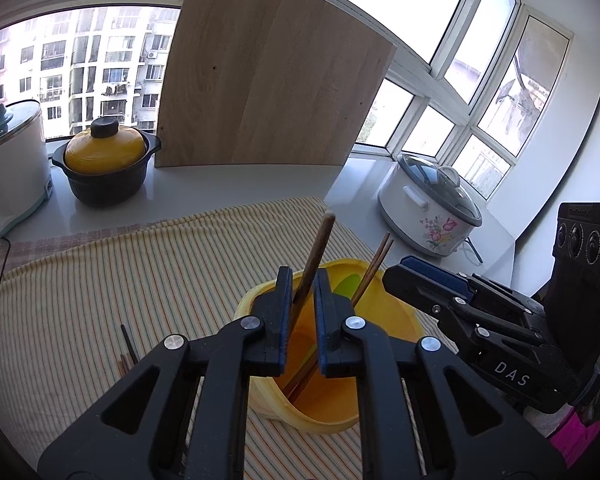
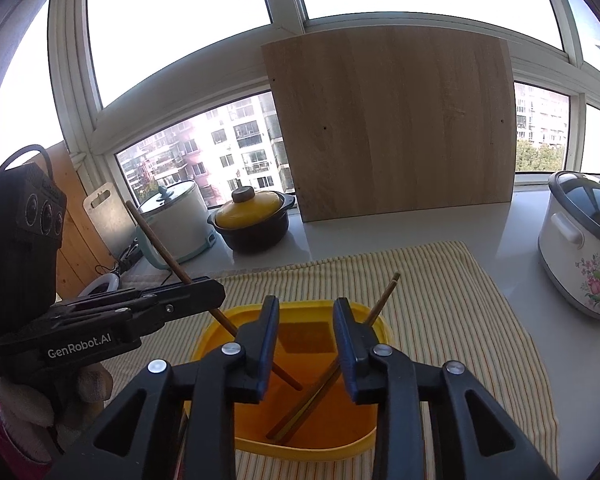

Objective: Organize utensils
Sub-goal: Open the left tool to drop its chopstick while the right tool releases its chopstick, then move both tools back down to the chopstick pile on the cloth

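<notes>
the left gripper (image 1: 303,280) has a brown chopstick (image 1: 314,256) between its jaws, pinched by the look of it though the fisheye makes contact hard to judge. its lower end dips into the yellow tub (image 2: 296,376) on the striped cloth (image 2: 460,300), near the cloth's front edge. the right gripper (image 2: 306,312) hangs over the tub, jaws apart, nothing in them. a pair of chopsticks (image 2: 308,404) leans inside, against the tub's far rim.
</notes>
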Demonstrator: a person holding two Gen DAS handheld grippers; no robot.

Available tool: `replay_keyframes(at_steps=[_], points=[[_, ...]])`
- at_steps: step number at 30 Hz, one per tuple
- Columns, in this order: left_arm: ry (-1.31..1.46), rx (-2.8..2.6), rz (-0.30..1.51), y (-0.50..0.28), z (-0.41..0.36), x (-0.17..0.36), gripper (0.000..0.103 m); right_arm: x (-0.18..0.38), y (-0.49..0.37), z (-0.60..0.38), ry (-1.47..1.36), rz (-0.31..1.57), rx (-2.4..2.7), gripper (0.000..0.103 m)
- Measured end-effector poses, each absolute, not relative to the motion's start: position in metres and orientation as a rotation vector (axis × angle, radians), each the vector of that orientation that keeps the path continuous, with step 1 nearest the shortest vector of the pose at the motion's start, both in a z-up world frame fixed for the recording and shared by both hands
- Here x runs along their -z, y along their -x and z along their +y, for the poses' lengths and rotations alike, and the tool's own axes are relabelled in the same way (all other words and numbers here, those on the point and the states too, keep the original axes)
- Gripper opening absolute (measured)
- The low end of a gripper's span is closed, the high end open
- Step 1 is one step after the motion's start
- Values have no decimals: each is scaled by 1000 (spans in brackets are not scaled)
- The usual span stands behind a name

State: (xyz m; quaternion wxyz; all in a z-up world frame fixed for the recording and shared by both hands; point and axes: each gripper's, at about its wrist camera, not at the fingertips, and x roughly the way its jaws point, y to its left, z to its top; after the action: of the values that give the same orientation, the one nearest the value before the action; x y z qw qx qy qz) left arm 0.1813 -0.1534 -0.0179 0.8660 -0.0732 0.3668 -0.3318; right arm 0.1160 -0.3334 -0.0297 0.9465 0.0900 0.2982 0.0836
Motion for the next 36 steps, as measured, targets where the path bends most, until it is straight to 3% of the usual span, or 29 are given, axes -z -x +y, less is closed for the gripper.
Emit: replay_keyframes(at_steps=[2, 5, 6, 9, 11, 13, 18, 33, 36], points=[[143, 696, 762, -176, -148, 16, 14, 26, -111, -332, -183, 597, -172, 34], [125, 676, 751, -169, -140, 12, 39, 20, -105, -331, -182, 585, -175, 47], [130, 679, 748, -167, -136, 12, 41, 19, -102, -330, -182, 578, -176, 51], [119, 677, 745, -161, -129, 10, 41, 14, -93, -326, -173, 569, -181, 52], [113, 670, 741, -158, -122, 10, 41, 11, -88, -322, -165, 566, -187, 56], [120, 661, 737, -155, -113, 9, 41, 9, -82, -319, -154, 559, -193, 67], [139, 611, 736, -145, -83, 10, 41, 6, -69, -310, -141, 555, -228, 73], [134, 441, 924, -117, -3, 77, 41, 28, -46, -256, -89, 647, -454, 73], [155, 420, 973, -111, 10, 96, 41, 41, -44, -243, -64, 686, -482, 68]])
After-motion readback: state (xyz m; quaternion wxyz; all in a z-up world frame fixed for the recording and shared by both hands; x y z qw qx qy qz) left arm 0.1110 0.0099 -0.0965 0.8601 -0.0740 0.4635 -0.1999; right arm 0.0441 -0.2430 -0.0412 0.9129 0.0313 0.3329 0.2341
